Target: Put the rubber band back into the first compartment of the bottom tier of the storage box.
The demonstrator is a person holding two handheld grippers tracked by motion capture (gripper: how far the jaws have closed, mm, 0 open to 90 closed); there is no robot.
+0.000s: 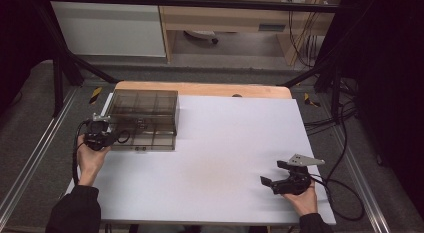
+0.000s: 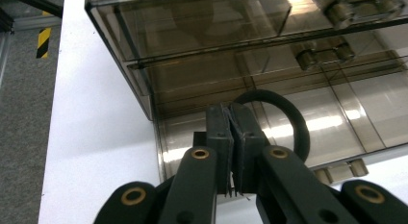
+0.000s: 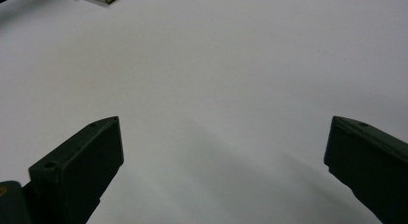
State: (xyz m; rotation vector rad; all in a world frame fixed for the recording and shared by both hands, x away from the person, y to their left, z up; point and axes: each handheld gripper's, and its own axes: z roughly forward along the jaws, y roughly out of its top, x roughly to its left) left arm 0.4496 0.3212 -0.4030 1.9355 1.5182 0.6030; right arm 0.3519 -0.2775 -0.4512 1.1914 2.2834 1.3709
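Left gripper (image 2: 233,152), jaws pinched on a black ring (image 2: 288,119), at near-left corner of smoked clear organiser box (image 1: 143,118) on white table (image 1: 225,143); right gripper (image 1: 272,179) w/ jaws wide, empty, near table's right-front edge.

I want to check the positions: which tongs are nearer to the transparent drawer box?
Left. The left tongs are at the drawer box, shut on a black ring at its front. The right tongs hover open over bare table, far across from it.
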